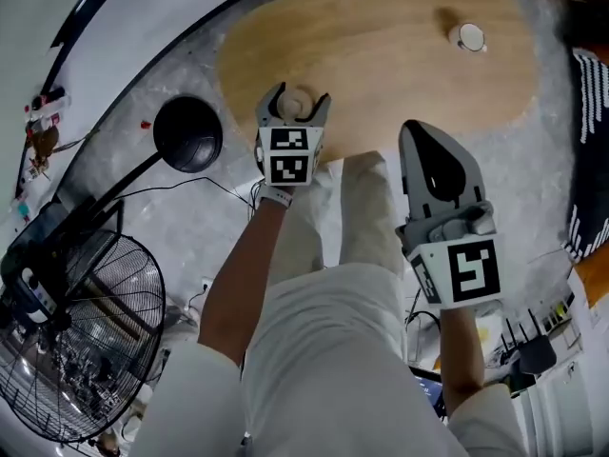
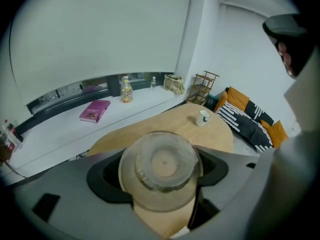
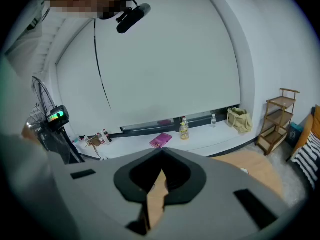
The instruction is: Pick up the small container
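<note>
So the left claw (image 2: 161, 156) has got the small container (image 2: 162, 170) pinched between its two jaws. It's a clear round little jar, and in the left gripper view it fills the whole gap, with the dark pads pressed up against both sides of it. From the head view it sits right at the near edge of the oval wooden worktop (image 1: 381, 55). Honestly I can't tell whether it's resting on the wood or already lifted clear.

The right claw (image 3: 161, 153) is closed up with its tips touching, and there's nothing in it. You only see a sliver of wood through the slit below the tips. In the head view it hangs off to the right, closer to the person and off the worktop, over their light trousers.

Other stuff around:
- A white cup (image 1: 471, 37) stands at the far right end of the worktop, well apart from the jar.
- A pink book (image 2: 95, 110) lies on the white ledge under the window, with a bottle (image 2: 126, 90) standing just beside it.
- A black fan (image 1: 86, 350) stands on the floor to the left.
- Striped and orange cushions (image 2: 245, 121) sit past the far end of the worktop.
- A small wooden rack (image 3: 280, 119) stands near the wall.
</note>
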A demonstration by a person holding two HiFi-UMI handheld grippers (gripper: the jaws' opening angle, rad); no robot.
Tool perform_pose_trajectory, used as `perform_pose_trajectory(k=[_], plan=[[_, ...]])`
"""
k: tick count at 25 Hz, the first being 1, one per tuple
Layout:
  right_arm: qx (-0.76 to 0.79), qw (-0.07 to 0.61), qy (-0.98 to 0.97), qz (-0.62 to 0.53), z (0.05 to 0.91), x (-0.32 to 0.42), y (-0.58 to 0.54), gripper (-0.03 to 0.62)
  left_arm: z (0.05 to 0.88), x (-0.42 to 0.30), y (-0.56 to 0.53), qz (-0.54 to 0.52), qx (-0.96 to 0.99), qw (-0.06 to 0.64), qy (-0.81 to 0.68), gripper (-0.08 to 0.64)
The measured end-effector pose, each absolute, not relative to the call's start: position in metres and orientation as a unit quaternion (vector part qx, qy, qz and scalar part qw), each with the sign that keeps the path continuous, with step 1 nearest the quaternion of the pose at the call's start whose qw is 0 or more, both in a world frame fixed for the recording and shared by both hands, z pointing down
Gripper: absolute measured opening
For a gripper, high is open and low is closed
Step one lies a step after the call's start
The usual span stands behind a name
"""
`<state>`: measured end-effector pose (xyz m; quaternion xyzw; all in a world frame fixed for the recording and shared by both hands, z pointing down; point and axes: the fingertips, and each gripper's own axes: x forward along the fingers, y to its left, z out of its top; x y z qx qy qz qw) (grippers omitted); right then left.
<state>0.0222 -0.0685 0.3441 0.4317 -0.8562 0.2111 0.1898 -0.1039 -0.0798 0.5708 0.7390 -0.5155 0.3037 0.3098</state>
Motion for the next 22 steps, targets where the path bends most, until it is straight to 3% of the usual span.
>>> perform_pose_trajectory(k=[22], plan=[[0.425, 0.2, -0.873, 0.133, 0.259, -0.006, -0.012, 0.008, 0.405, -0.139, 0.006, 0.286, 0.758, 0.276, -0.516, 0.345]])
